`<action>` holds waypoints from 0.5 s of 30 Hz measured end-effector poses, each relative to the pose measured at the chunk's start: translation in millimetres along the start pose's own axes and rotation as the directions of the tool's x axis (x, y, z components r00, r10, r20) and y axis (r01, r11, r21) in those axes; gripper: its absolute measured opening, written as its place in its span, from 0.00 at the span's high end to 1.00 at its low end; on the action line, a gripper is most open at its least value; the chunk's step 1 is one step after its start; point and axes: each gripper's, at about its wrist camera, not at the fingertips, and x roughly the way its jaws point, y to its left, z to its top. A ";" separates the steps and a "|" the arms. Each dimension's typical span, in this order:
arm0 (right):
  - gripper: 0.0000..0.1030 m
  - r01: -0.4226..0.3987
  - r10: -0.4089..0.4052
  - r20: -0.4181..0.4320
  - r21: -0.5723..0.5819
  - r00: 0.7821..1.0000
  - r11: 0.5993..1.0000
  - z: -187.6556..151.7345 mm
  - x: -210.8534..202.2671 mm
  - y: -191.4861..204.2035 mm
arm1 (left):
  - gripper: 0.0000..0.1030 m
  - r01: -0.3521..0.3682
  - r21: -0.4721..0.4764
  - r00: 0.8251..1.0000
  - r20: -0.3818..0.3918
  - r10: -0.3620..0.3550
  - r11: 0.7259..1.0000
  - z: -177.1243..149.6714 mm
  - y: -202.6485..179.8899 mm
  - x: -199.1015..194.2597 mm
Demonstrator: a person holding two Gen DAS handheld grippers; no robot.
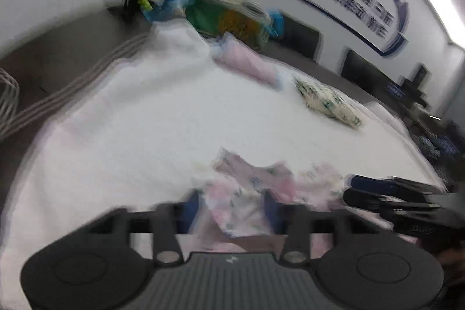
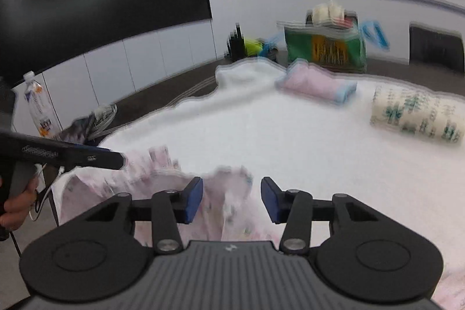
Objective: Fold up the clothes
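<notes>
A crumpled pink floral garment point(image 1: 250, 193) lies at the near edge of the white cloth-covered table point(image 1: 174, 118). My left gripper point(image 1: 232, 208) is open, its blue pads on either side of a bunch of the garment. My right gripper point(image 2: 231, 198) is open, with the garment point(image 2: 162, 173) under and between its fingers. The right gripper shows in the left wrist view point(image 1: 389, 193) at the right. The left gripper shows in the right wrist view point(image 2: 72, 156) at the left. Both views are motion-blurred.
A folded pink cloth point(image 2: 316, 83) and a rolled floral cloth point(image 2: 418, 118) lie at the far side of the table. A green and yellow bag point(image 2: 325, 48) stands behind them. A water bottle point(image 2: 39, 106) and white hangers point(image 2: 101, 115) are at the left.
</notes>
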 end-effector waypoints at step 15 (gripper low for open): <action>0.88 -0.103 0.096 -0.037 -0.277 0.995 0.955 -21.3 -1.3 55.7 | 0.98 -0.242 -0.098 0.955 0.152 0.255 0.965 23.0 32.9 16.6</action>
